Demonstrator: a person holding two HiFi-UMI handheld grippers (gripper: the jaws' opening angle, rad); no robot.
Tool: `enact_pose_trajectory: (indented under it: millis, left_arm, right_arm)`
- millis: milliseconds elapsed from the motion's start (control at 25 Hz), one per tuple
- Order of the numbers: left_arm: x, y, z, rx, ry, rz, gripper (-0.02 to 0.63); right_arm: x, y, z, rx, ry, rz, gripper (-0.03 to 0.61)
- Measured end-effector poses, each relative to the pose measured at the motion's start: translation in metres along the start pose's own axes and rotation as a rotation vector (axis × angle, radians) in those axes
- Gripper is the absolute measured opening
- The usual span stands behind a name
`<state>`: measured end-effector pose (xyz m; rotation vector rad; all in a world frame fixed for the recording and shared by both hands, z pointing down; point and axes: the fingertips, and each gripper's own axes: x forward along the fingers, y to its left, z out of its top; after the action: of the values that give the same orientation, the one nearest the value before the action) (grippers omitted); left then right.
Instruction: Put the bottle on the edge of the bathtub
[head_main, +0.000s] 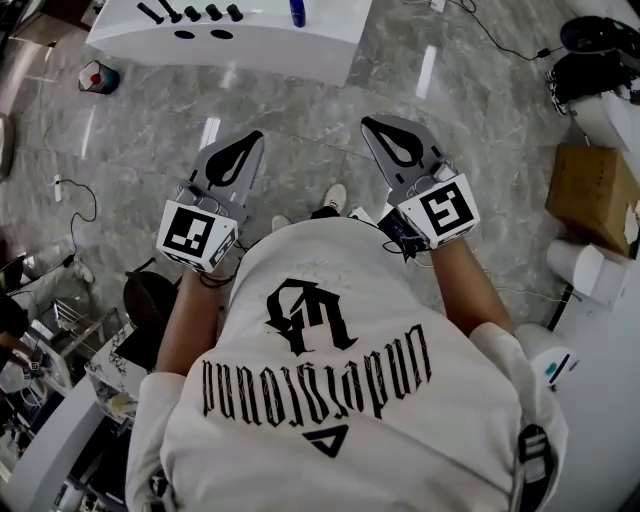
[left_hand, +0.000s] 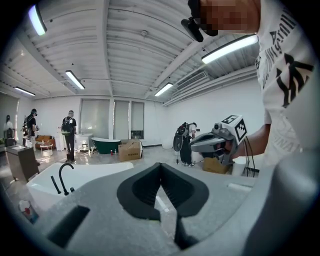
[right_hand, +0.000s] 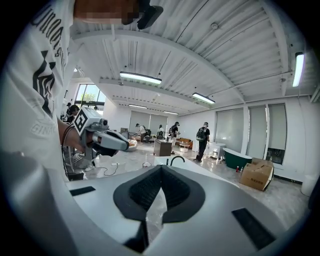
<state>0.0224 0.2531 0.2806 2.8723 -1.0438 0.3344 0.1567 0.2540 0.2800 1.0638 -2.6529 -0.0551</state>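
L gripper (head_main: 254, 136) & R gripper (head_main: 369, 123), jaws together, empty (blue bottle (head_main: 297, 12) at white tub (head_main: 250, 45) rim)

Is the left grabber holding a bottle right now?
No, the left gripper has its jaws closed together at the tips, and nothing is between them.

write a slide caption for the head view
Left gripper and right gripper shut and empty, facing a white bathtub with a blue bottle on its edge.
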Motion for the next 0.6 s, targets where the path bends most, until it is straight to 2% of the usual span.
enact_pose_trajectory:
  millis: [600]
  left_arm:
    - [-0.115,0.001,-0.017,-0.006,-0.061,-0.057,0.015]
  right_arm:
    - [0.010,0.120,0.030,-0.002,-0.006,-0.057,0.014]
